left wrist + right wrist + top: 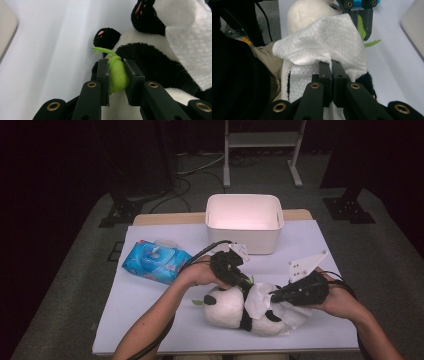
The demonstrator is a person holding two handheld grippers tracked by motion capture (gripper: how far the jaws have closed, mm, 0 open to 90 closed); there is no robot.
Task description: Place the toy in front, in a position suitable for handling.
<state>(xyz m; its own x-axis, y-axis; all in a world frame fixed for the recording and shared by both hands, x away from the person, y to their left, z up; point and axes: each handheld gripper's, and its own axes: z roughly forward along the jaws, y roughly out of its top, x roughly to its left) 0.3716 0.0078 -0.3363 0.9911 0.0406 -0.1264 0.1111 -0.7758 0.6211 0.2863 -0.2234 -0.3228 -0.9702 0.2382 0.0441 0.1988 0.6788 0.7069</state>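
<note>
A white-topped table [150, 310] seen from above, with a person's forearms entering from the bottom of the frame; a plush panda [235, 307] lies on its side in the lower centre of the frame, its white head toward the left and its black limbs toward the right; a white wet wipe [257, 302] is draped over its middle.

The left gripper [244, 281] sits just above the panda at the centre of the frame; in the left gripper view its two black jaws are closed nearly together on a green plush bamboo piece [117, 75] attached to the panda's chest, the pads pressing it from both sides, with a thin green leaf sticking out above.

The right gripper [276, 296] comes in from the right of centre; in the right gripper view its jaws are closed tight, pinching a fold of the wet wipe against the panda's body.

A blue pack of wet wipes [155, 261] lies left of centre, well apart from the panda; a white plastic bin [244, 236] stands at the upper centre, beyond the grippers.
</note>
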